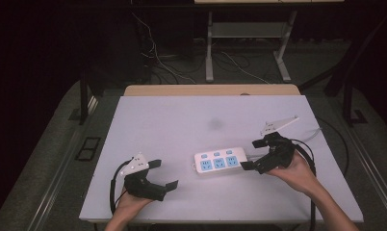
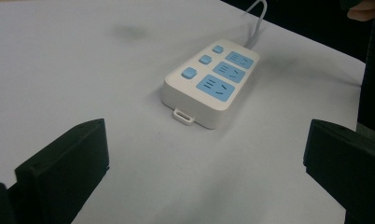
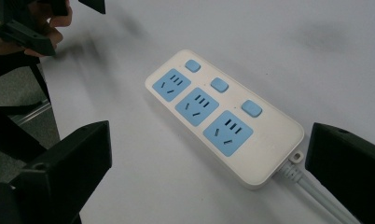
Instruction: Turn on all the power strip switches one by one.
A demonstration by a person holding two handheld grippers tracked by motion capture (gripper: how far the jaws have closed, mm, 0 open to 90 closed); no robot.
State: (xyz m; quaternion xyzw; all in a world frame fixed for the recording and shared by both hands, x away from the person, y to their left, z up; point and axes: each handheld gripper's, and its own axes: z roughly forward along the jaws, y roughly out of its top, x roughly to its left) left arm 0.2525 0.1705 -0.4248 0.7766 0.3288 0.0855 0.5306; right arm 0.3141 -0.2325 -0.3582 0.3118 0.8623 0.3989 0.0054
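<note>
Dark room with cables on the floor behind; a white counter (image 1: 182, 120) occupies the middle of the high view, with a strip of wooden edge along its far side. A white power strip (image 1: 219, 161) with three blue sockets and three blue switches lies flat on the counter, right of centre and nearer the near edge than the far one. Its cord (image 3: 311, 191) leaves its right end toward the counter's right edge.

Left claw (image 1: 163, 174): held low over the counter near the near-left corner, jaws wide apart and holding nothing, well apart from the power strip, which lies ahead of it in the left gripper view (image 2: 209, 84).

Right claw (image 1: 251, 154): held at the right end of the power strip, jaws apart and holding nothing. In the right gripper view, the strip's cord end lies between the two black jaws, and one jaw stands just beside the cord; contact cannot be told.
</note>
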